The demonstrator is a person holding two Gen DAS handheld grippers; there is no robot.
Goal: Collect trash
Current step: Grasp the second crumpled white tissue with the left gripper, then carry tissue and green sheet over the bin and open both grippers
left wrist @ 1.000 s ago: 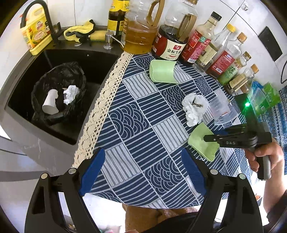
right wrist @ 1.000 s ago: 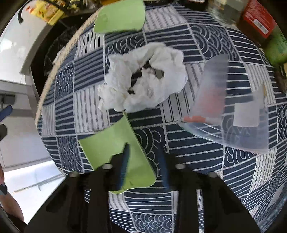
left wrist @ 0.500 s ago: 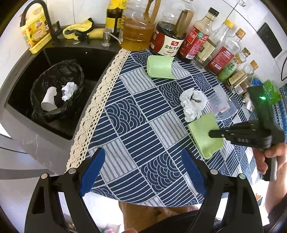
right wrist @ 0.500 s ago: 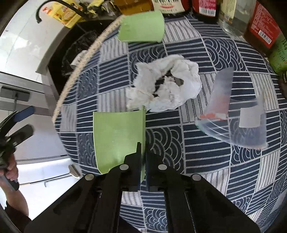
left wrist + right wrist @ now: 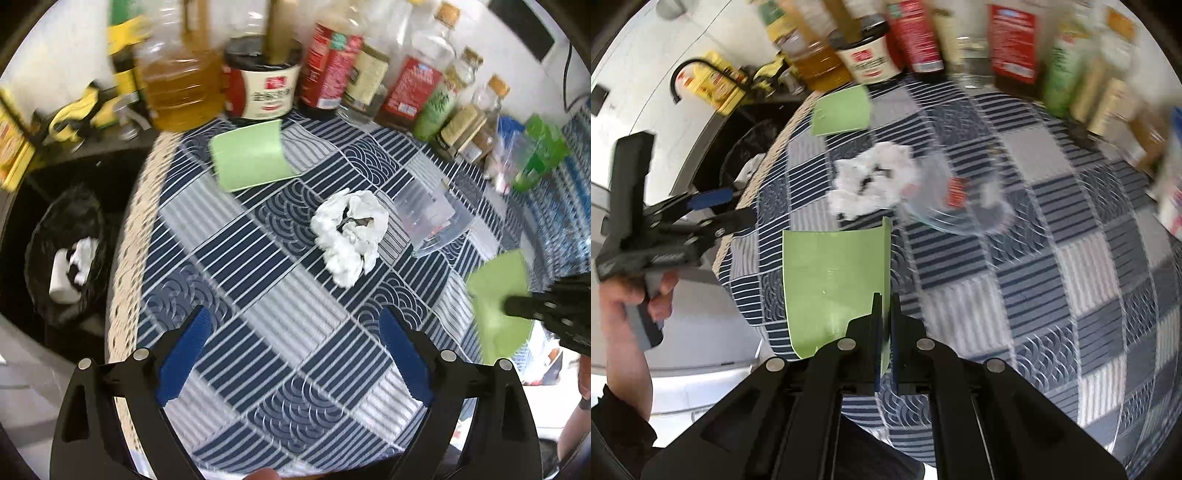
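The table cloth [image 5: 280,325] with blue and white squares lies under both tools. Far ahead of the left jaws and off to their left is the black trash bag [image 5: 70,251] in the sink, with some white trash already inside.

The right gripper [image 5: 884,332] has its jaws pressed together on one edge of a flat green paper cup [image 5: 834,280]. The cup sticks out ahead of the jaws and to their left, lifted off the cloth. It looks very light and bendy, so I think a pinch on the edge is enough, but it may flap or slip if swung fast.

A second green paper cup [image 5: 251,155] lies squashed on the cloth far ahead of the left jaws, near the bottles [image 5: 369,81]. It should handle the same way: grab a thin edge.

The clear plastic cup [image 5: 432,221] lies on its side, ahead and to the right of the left jaws. It looks light, a bit stiff and slippery, so I would take it by the rim.

The white tissue ball [image 5: 349,232] sits ahead of the left jaws, a bit right. It is soft and squishy, so grab it in the middle.

The left gripper [image 5: 295,354] has its jaws spread wide and holds nothing.
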